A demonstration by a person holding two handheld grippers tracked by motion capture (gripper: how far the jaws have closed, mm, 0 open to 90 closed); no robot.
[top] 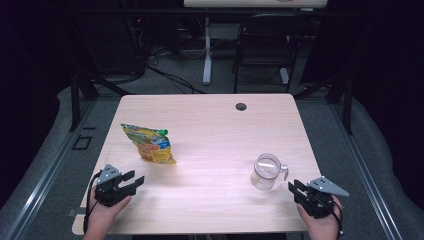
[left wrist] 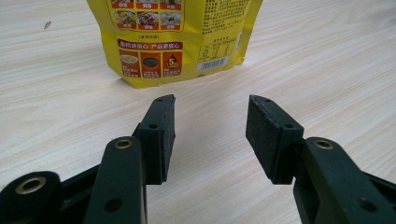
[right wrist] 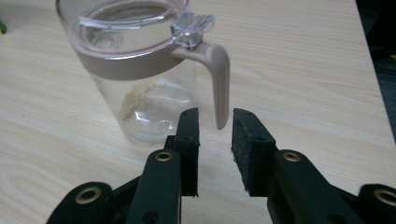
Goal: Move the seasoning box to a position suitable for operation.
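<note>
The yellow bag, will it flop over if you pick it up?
Probably a bit. The yellow bag looks like soft printed plastic lying flat on the table, so it would likely bend and sag. It seems thin, so probably light. Its shiny skin might slip between the pads.

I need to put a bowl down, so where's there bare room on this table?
The widest bare stretch lies between the yellow pouch and the glass jug, running back to the cable hole. The table's near edge is bare between the left gripper and right gripper. Nowhere is crowded.
</note>
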